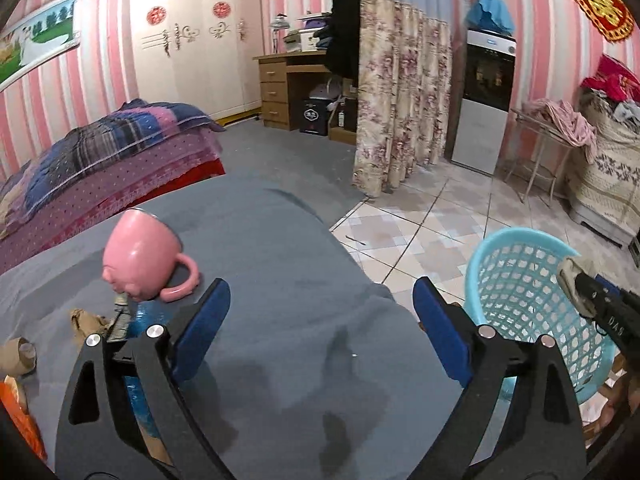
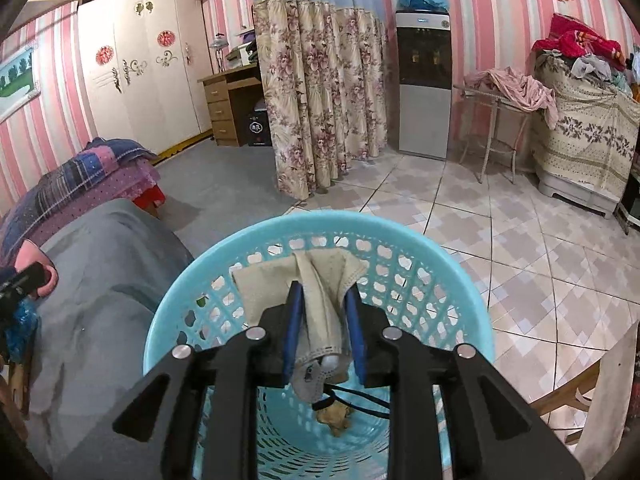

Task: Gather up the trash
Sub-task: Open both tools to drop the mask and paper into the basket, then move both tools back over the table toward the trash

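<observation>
My right gripper (image 2: 323, 292) is shut on a crumpled beige tissue (image 2: 320, 300) and holds it over the mouth of the light-blue mesh basket (image 2: 208, 280). A brown scrap (image 2: 335, 416) and a black cord lie at the basket's bottom. In the left wrist view the basket (image 1: 516, 276) stands at the right with my right gripper (image 1: 576, 284) and the tissue above its rim. My left gripper (image 1: 320, 300) is open and empty above the grey-covered table (image 1: 280, 240). Brown paper scraps (image 1: 86, 320), a blue wrapper (image 1: 144, 316) and a cardboard roll (image 1: 18, 354) lie at the table's left.
A pink mug (image 1: 140, 260) lies tipped on the table beside the scraps. An orange packet (image 1: 20, 412) is at the left edge. A bed with a purple quilt (image 1: 100, 160) stands behind. Tiled floor (image 2: 500, 240), a floral curtain (image 2: 320, 100) and a water dispenser (image 2: 424, 80) lie beyond.
</observation>
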